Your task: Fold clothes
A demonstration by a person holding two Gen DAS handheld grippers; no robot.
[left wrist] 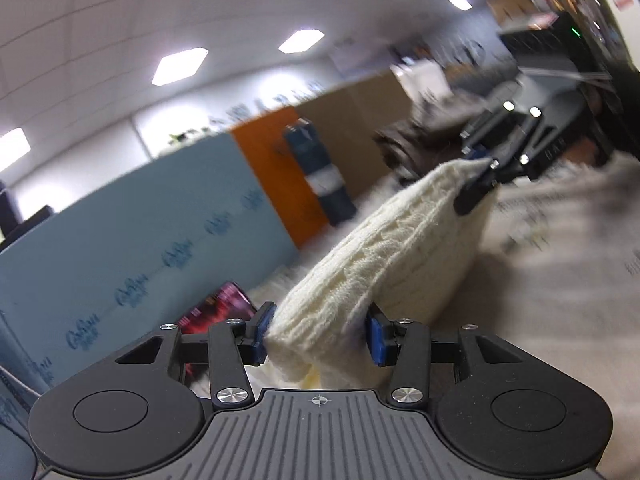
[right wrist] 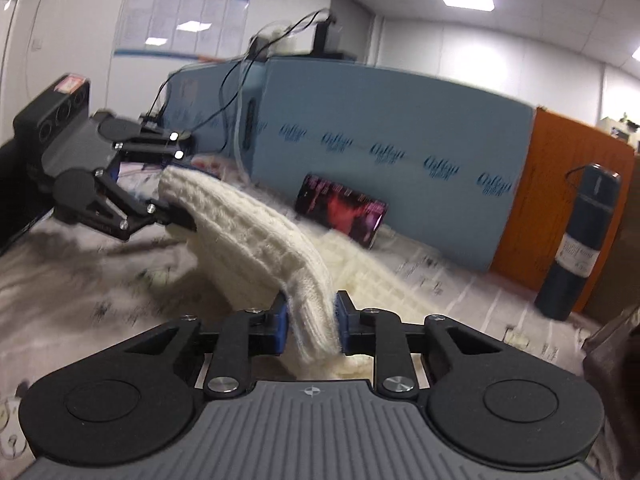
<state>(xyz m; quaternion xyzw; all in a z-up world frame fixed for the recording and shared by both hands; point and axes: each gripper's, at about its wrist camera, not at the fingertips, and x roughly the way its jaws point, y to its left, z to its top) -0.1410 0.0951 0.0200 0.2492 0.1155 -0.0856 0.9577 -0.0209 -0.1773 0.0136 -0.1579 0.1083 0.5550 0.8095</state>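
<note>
Cream knitted sweater (left wrist: 360,264) fills the middle of both wrist views, stretched in the air between the two claws. Seen from the left wrist, the left claw (left wrist: 320,332) is clenched on one bunched end of the knit at 6 o'clock, the blue pads (left wrist: 376,340) pressing the fabric from both sides. From there the sweater rises toward 2 o'clock, where the right claw (left wrist: 478,184) grips its far end, its dark fingers closed over the wool.

Seen from the right wrist, the right claw (right wrist: 312,320) is clenched on a gathered fold of the sweater (right wrist: 256,236) at 6 o'clock. The knit runs up toward 10 o'clock to the left claw (right wrist: 176,196), which pinches the other end. More of the sweater trails down toward 4 o'clock and lies on the desk (right wrist: 80,288), which is covered with a pale printed cloth; motion blur smears its pattern.

Behind the sweater a light blue foam board (right wrist: 380,128) with repeated dark blue lettering stands along the far edge of the desk, with an orange panel (right wrist: 560,184) beside it at 3 o'clock. A dark blue bottle (right wrist: 576,240) stands upright in front of the orange panel. A red and black printed packet (right wrist: 344,208) leans at the foot of the blue board. A brown garment (left wrist: 420,144) lies in a heap on the desk at 2 o'clock in the left wrist view, behind the right claw
</note>
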